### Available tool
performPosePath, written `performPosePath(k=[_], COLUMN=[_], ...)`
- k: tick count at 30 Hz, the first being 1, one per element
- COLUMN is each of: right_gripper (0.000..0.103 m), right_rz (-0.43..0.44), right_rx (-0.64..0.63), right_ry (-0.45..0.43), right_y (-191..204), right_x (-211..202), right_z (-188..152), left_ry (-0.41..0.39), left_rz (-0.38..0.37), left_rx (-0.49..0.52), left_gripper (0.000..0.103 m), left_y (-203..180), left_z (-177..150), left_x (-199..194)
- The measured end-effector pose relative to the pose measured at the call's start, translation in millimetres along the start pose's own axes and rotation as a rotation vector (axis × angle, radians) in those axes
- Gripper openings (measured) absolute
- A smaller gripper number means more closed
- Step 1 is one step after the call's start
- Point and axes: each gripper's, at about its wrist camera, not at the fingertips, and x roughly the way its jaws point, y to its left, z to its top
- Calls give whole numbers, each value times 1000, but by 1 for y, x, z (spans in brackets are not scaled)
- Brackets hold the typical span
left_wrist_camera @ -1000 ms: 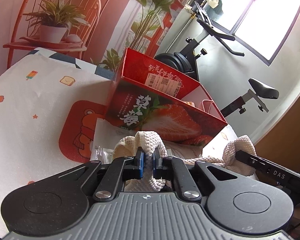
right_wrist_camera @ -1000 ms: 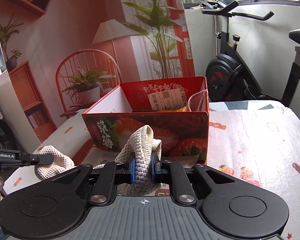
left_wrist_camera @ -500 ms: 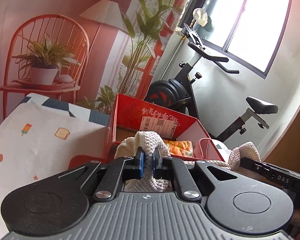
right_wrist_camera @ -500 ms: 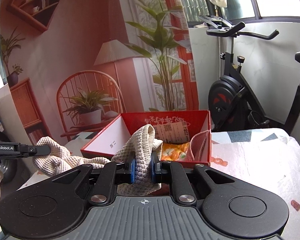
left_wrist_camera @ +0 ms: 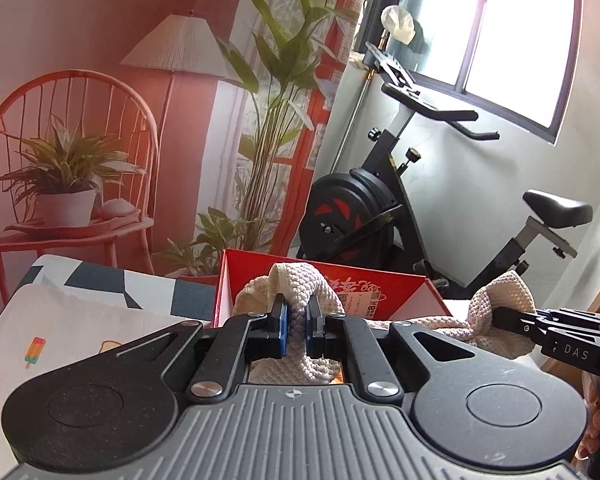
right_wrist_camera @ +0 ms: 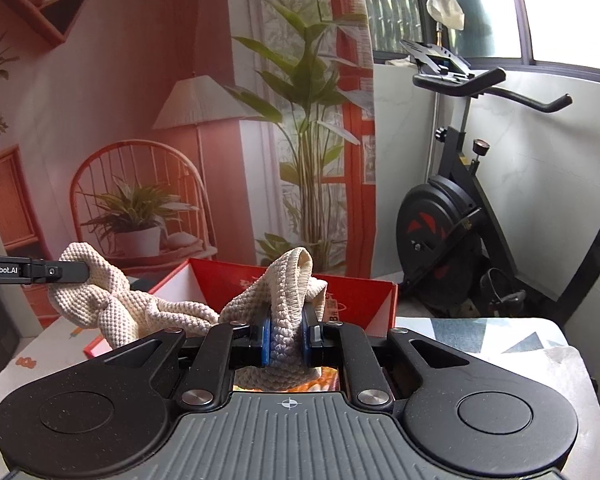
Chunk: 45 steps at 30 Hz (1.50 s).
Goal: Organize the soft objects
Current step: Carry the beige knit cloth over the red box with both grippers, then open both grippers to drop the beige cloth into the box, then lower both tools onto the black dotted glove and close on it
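Nearest the lens, the left hand-held gripper (left_wrist_camera: 296,332) is pinched almost fully closed on one bunched end of a cream knitted cloth (left_wrist_camera: 296,280), its blue pads (left_wrist_camera: 283,330) pressed into the weave. The right hand-held gripper (right_wrist_camera: 286,336) is clamped just as tightly on the other end of the same cloth (right_wrist_camera: 276,296). Each gripper shows from the side in the other's view, and the fabric sags in a loose band between them. Holding both ends seems meant to keep the limp material spread and off the table (left_wrist_camera: 80,336), so it can be carried as one piece and not drag. Just beyond the fingers stands the open red box (left_wrist_camera: 396,284), its far wall bearing a printed label; the cloth hangs above the box's near part, which suggests it is about to be lowered inside. Something orange shows under the right gripper, too hidden to name. Further back are an exercise bike (right_wrist_camera: 452,216) and a wall printed with a chair, lamp and plants.
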Motion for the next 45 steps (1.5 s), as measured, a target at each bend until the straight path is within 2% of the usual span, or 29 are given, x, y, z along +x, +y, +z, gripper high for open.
performPosePath(k=[3, 6, 9, 15, 20, 22, 25, 27, 29, 31, 32, 34, 40, 45], right_gripper=[13, 13, 13, 13, 13, 14, 21, 26, 29, 35, 40, 43, 43, 43], right_rz=[-29, -43, -52, -47, -50, -55, -79, -90, -95, -107, -112, -107, -68, -18], right_rx=[-6, -15, -42, -33, -33, -30, -45, -65, -64, -55, -49, -25, 11, 59], right_ry=[55, 114, 163, 221, 242, 243, 230, 205, 184, 158, 144, 115, 61, 39], right_y=[-2, -1, 5, 11, 11, 10, 10, 13, 13, 13, 14, 14, 20, 26], right_x=[29, 52, 68, 84, 89, 88, 85, 80, 74, 66, 62, 51, 9, -29], right_z=[-3, -13, -27, -48, -53, -53, -51, -51, -49, -46, -46, -45, -53, -71], left_ry=[80, 132, 176, 234, 259, 268, 269, 260, 243, 219, 210, 197, 151, 141], left_rz=[53, 60, 52, 66, 73, 72, 62, 45, 41, 34, 26, 15, -19, -60], left_rx=[47, 115, 125, 150, 166, 168, 174, 171, 162, 152, 151, 154, 162, 114], left_gripper=[9, 9, 9, 9, 10, 10, 12, 20, 43, 49, 49, 49, 50, 50], left_y=[-6, -12, -12, -12, -14, -13, -11, -11, -13, -14, -15, -18, -23, -13], left_z=[-1, -9, -16, -25, -27, -27, -27, -24, -21, -19, -18, -16, -19, -40], left_x=[29, 50, 65, 81, 85, 85, 83, 79, 75, 68, 64, 55, 16, -24])
